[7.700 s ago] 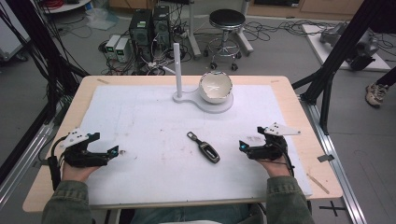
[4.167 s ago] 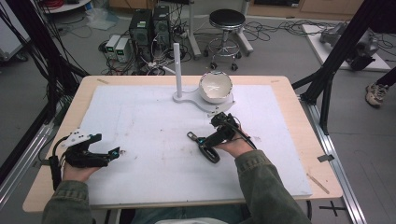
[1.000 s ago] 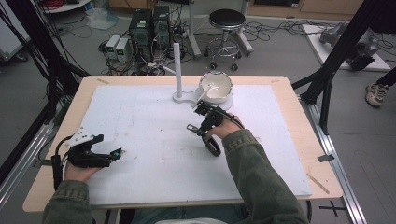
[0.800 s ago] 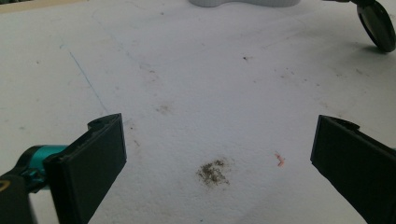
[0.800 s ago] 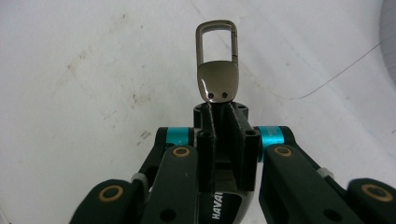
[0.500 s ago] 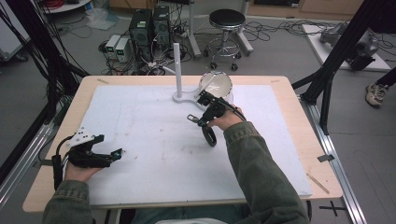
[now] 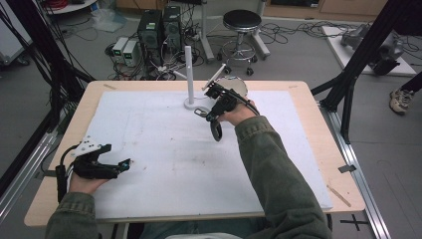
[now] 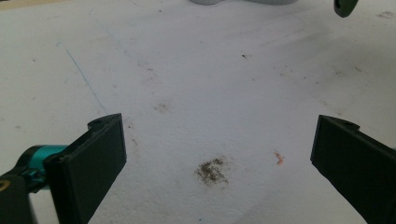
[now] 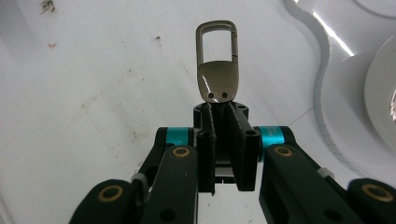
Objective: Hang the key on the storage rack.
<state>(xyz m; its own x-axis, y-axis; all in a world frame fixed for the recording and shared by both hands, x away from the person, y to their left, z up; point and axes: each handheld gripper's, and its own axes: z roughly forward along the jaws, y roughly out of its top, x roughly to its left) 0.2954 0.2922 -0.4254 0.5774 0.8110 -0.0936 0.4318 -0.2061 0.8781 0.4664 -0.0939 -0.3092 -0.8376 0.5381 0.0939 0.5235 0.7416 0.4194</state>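
Tabletop (image 7: pixel 308 164): wooden, covered by a big white sheet (image 7: pixel 164 149), scuffed and stained in spots.

White stand (image 7: pixel 189 79) at the far middle of the sheet: upright post on a flat base, with a bowl (image 7: pixel 234 85) on the base just right of the post, partly hidden behind my right hand.

My left gripper (image 7: pixel 102 164) sits low near the front-left corner of the sheet, well apart from everything else. Jaws wide open, nothing between them; left gripper view has just stained sheet between the two pads (image 8: pixel 93 163).

My right gripper (image 7: pixel 215 107) is out at the far middle, just right of the post's base, arm stretched across the sheet. Jaws clamped tight on a key fob (image 9: pixel 218 84), gripping it mid-body. In the right gripper view the metal end with its clip loop sticks out past the jaw tips, over the sheet next to the stand's base edge. In the high view the dark fob body (image 7: pixel 216 130) hangs down from the jaws toward me. Can't tell whether its lower end touches the sheet.
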